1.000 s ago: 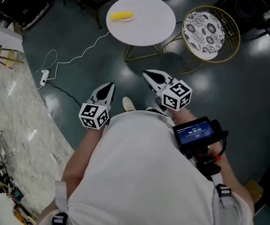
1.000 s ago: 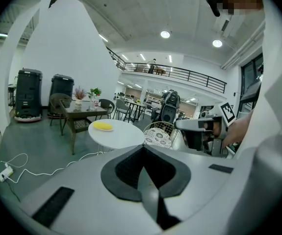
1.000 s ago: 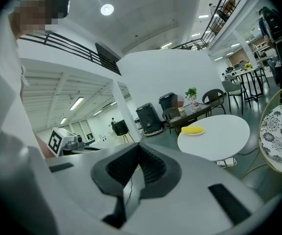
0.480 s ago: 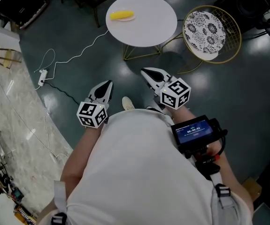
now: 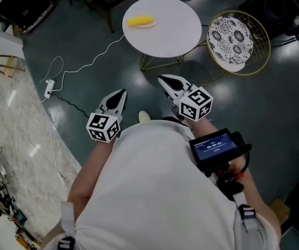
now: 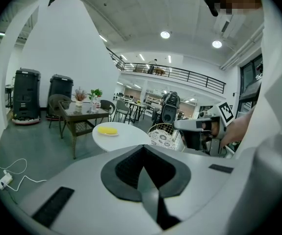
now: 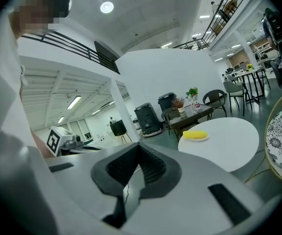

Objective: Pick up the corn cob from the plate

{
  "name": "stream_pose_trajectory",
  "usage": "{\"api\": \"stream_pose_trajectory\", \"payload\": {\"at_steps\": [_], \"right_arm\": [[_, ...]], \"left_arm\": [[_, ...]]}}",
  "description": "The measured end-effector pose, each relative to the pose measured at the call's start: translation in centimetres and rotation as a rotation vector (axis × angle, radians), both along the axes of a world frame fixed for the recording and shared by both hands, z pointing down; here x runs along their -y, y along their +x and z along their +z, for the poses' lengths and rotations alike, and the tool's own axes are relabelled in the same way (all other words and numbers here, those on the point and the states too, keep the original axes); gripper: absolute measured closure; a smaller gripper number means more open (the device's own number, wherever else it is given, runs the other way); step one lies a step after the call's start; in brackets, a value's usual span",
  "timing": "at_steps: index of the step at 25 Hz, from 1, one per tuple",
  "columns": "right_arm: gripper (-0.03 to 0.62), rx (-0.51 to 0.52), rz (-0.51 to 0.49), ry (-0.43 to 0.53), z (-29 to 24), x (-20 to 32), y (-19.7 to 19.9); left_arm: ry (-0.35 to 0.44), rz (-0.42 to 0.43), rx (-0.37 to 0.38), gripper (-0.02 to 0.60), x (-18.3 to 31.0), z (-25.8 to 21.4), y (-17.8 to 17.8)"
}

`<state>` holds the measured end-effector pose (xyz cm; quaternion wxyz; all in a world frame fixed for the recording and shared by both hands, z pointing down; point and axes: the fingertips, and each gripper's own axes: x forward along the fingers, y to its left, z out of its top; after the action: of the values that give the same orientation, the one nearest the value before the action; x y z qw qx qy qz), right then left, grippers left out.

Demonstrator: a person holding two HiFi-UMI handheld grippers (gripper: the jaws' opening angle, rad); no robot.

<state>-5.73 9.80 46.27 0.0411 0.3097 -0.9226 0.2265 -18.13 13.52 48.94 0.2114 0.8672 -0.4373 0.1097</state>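
Corn cob [image 5: 140, 21] lies on a small plate [image 7: 206, 138] near the far-left edge of the round white tabletop [image 5: 175, 33], untouched. Left hand-held gripper [image 5: 121, 94]: jaws fully together, nothing between them. Right hand-held gripper [image 5: 163, 79]: same, jaws closed, empty. Both are held low in front of the person's torso, over the dark floor [image 5: 87, 46], well apart from the tabletop, tips pointing toward it. Both gripper views show the cob well ahead, beyond the closed jaws. Wire-frame chair [image 5: 231, 33] with a patterned cushion stands just right of the tabletop. White cable and power strip [image 5: 49, 83] lie on the floor, left.
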Motion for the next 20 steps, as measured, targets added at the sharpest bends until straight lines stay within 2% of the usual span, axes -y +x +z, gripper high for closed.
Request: {"api": "stream_pose_trajectory", "payload": {"at_steps": [20], "right_arm": [[0.586, -0.016, -0.01, -0.013, 0.4, 3.1, -3.7]], "left_arm": [[-0.033, -0.016, -0.011, 0.574, 2.8, 1.0, -3.6]]}}
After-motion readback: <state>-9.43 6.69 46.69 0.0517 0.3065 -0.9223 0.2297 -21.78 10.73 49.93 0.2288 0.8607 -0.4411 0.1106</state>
